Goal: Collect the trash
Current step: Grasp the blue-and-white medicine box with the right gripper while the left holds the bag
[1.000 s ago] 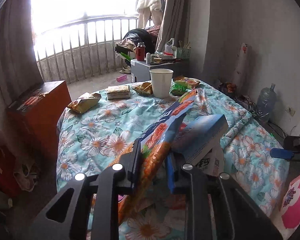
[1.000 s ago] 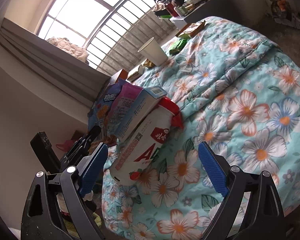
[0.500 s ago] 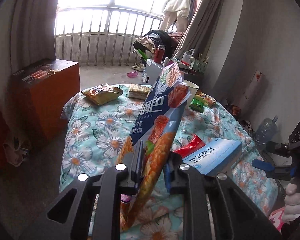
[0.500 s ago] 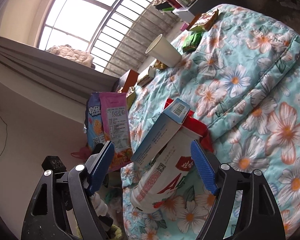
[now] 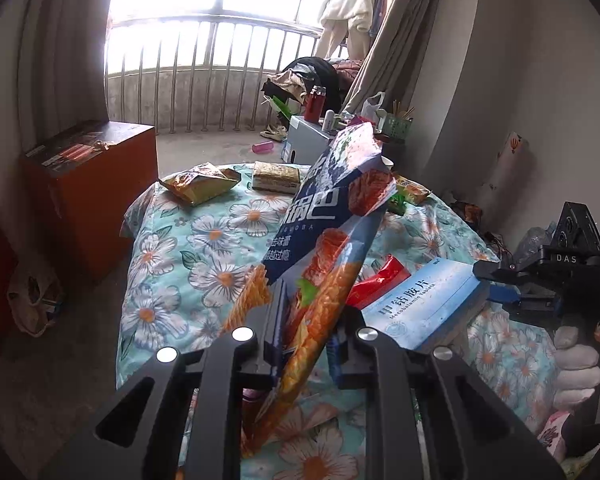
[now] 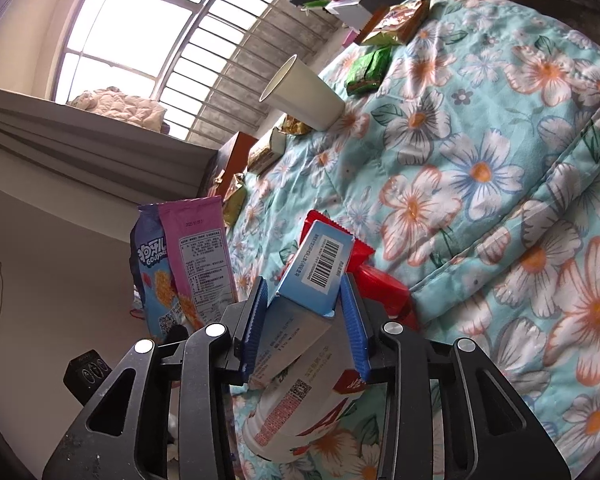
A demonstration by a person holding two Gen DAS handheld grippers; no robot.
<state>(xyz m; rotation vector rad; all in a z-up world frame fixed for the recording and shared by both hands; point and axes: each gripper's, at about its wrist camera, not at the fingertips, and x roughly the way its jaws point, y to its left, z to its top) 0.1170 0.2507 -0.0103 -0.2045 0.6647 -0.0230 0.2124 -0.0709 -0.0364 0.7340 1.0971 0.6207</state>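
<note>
snack bag stands upright, pinched between the fingers of the left gripper above the floral bedspread. just beside it, the right gripper is clamped on a blue medicine box, which lies over a white yogurt bottle.

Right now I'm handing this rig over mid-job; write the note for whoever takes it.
Left gripper: shut on the blue snack bag, lifted upright.
Right gripper: shut on the blue medicine box, above a red-capped bottle.
Done: two pieces gripped, neither binned; no bin in view.
Left on the floral bedspread: bottle, red wrapper, paper cup, green packet, gold packets.
</note>
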